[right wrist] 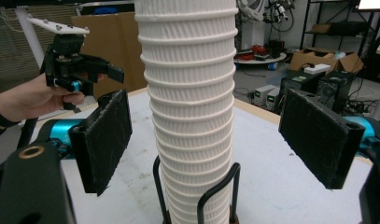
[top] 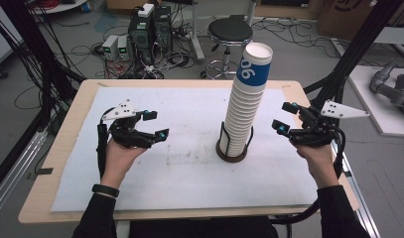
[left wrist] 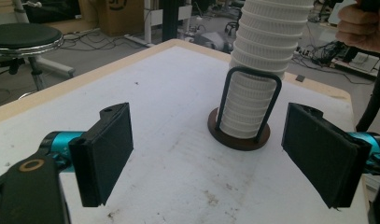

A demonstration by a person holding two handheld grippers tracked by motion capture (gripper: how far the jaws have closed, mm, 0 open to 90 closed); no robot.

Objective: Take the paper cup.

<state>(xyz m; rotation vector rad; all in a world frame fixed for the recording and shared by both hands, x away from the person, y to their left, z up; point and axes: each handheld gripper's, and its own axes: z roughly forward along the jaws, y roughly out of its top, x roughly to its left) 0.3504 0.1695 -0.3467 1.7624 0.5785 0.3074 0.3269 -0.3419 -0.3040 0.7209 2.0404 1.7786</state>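
Observation:
A tall stack of white ribbed paper cups [top: 244,101] [left wrist: 260,70] [right wrist: 191,107] stands upright in a dark wire holder on a round brown base [top: 233,151] [left wrist: 238,133]. The top cup [top: 254,64] has a blue band. My left gripper [top: 155,125] [left wrist: 206,158] is held open to the left of the stack, well apart from it, with nothing between its jaws. My right gripper [top: 284,117] [right wrist: 206,140] is open just right of the stack and faces it. The stack appears between its jaws in the right gripper view, farther off. The left gripper [right wrist: 75,65] is also in the right gripper view.
A white mat [top: 189,168] covers the wooden table [top: 55,163]. Beyond the far edge stand a black stool [top: 230,32] [left wrist: 24,39], computer boxes [top: 150,29] and cables on the floor. Black frame poles [top: 358,44] rise at both sides.

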